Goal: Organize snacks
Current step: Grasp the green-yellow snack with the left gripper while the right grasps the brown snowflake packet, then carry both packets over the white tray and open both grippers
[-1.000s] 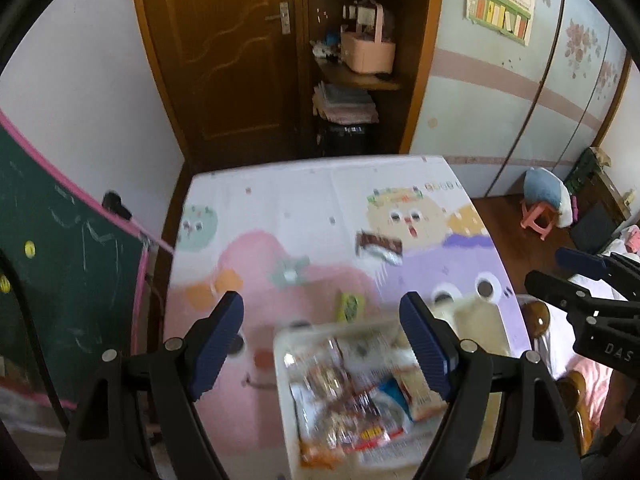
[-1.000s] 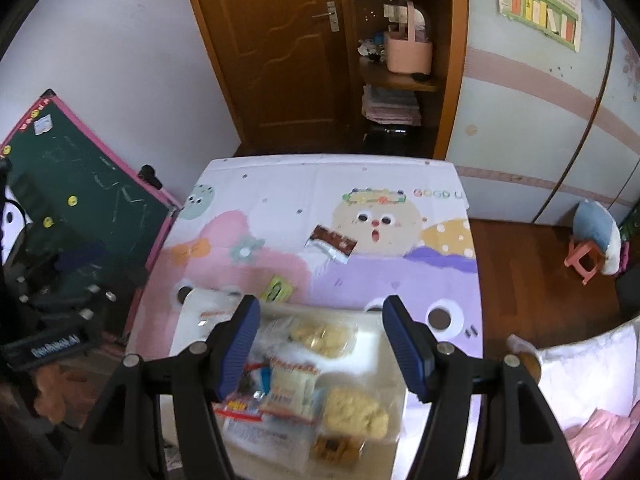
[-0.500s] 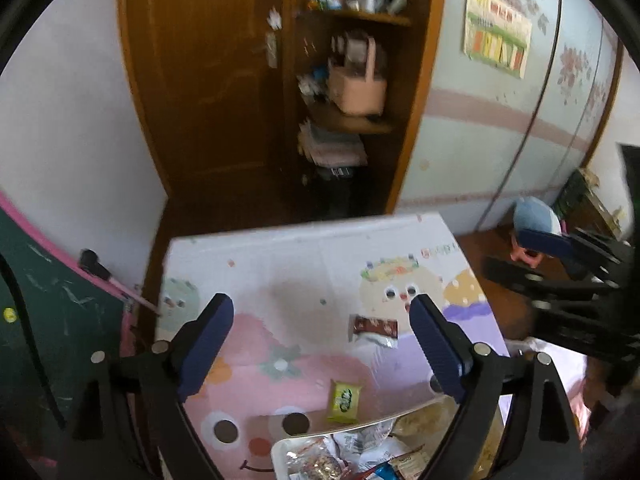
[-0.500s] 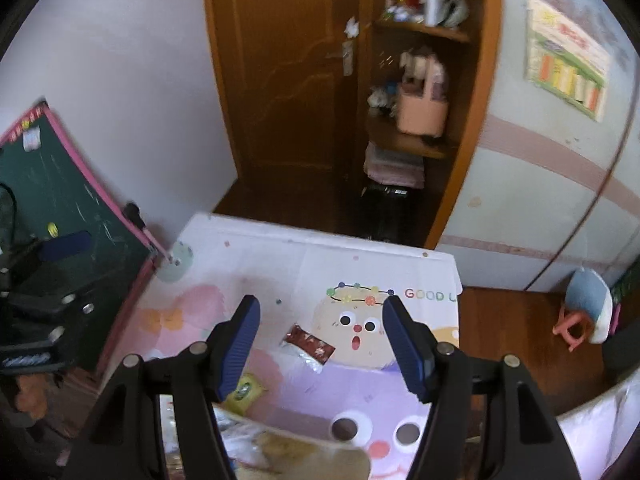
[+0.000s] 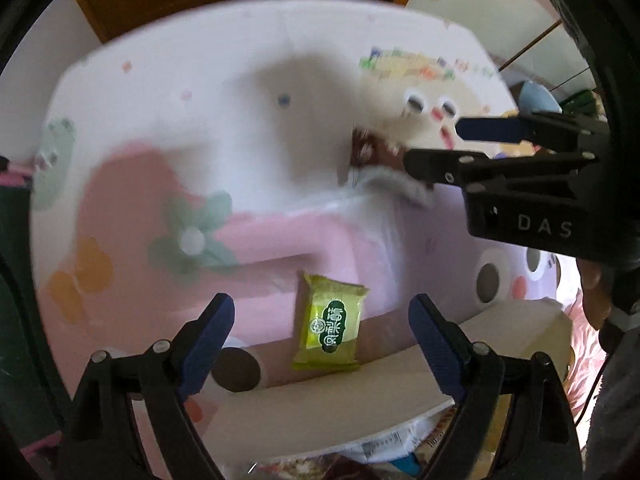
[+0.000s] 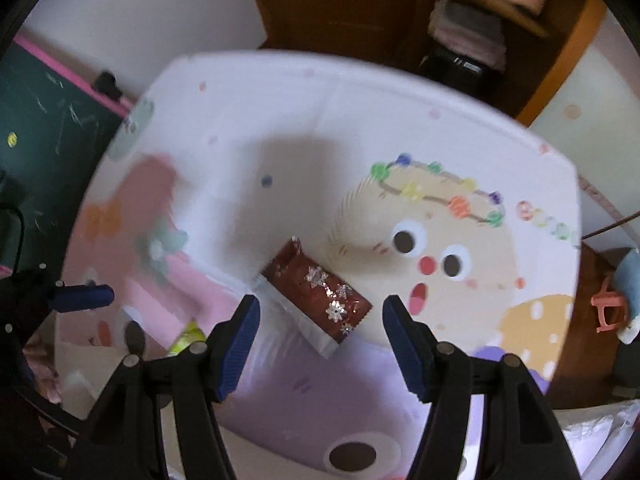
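A green snack packet [image 5: 330, 325] lies on the cartoon tablecloth between the fingers of my open left gripper [image 5: 320, 340], which hovers just above it. A dark red snack packet with silver snowflakes [image 6: 316, 292] lies further back, between the fingers of my open right gripper [image 6: 320, 340]. In the left wrist view the right gripper [image 5: 436, 144] reaches in from the right over the red packet [image 5: 368, 152]. The white snack box [image 5: 360, 412] sits at the near table edge, with packets inside. The green packet also shows in the right wrist view [image 6: 186, 338].
The tablecloth covers a table [image 6: 360, 120] with its far edge near a wooden door and shelf unit [image 6: 500, 20]. A green chalkboard [image 6: 40, 120] stands to the left. A small pink stool [image 6: 608, 312] is on the floor at right.
Both grippers have dropped from high above the table to close over it. The left one now frames the green packet, the right one the red packet. Both stay open.
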The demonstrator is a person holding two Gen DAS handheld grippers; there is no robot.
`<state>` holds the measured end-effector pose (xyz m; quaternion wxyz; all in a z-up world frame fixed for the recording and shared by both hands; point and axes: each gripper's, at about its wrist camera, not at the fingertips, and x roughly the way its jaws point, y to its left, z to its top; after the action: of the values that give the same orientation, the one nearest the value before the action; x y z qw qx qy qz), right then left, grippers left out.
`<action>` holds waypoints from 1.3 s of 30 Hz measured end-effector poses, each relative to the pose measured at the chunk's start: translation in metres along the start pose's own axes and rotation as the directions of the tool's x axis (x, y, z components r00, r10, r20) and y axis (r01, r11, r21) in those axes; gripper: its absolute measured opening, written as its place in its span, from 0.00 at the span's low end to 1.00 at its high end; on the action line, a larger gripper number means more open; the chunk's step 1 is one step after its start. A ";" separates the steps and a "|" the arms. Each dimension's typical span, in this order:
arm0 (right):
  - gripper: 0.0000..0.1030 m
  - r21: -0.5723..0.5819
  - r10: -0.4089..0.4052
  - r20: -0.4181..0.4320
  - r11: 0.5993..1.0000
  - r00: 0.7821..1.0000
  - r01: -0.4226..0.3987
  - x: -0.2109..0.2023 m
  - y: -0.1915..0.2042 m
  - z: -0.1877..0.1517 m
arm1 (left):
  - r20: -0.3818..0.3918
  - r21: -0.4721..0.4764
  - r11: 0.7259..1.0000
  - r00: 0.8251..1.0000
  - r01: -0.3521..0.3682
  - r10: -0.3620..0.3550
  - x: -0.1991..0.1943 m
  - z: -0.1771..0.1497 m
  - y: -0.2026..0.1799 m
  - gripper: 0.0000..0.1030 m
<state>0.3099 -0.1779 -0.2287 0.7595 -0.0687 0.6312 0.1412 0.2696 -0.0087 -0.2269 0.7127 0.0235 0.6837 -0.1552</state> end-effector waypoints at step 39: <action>0.30 0.056 -0.071 0.050 0.996 0.996 0.068 -0.016 0.011 -0.019 | 0.121 -0.130 0.987 0.986 -0.097 0.113 -0.072 -0.027 0.014 0.34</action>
<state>0.2862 -0.1748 -0.2160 0.7816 -0.0664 0.6122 0.0994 0.2461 0.0252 -0.1601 0.7625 0.0055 0.6425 -0.0761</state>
